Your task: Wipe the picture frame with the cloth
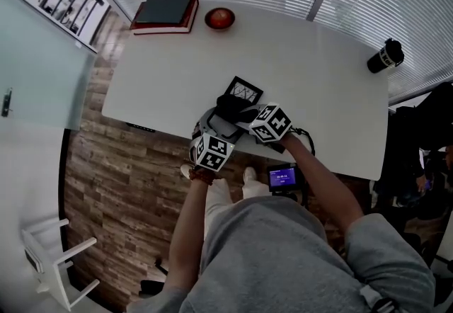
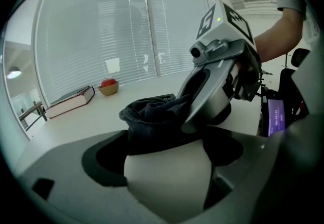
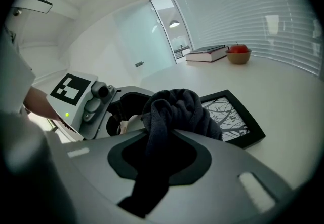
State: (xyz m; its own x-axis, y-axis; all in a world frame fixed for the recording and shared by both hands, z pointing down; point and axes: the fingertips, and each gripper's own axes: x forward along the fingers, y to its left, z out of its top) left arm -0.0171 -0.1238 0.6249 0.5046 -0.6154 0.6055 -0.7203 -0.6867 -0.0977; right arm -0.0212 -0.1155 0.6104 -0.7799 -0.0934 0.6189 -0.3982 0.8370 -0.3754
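Cloth, dark and bunched into a knot, is hanging between the two grippers at the near edge of the white table. The right gripper is clamping it, with a tail of fabric running down through its closed jaws. The left gripper is pressing in from the other side and, as far as I can see, is pinching the same bundle at its tips. The picture frame is lying flat on the table just beyond the cloth, glass up. Whether the cloth is brushing its near corner I cannot tell. To me the person is sorting out the hold on the cloth, so wiping is not yet under way. Next, I'd reckon, one gripper needs to let go and steady the frame while the other is bringing the cloth down onto the glass.
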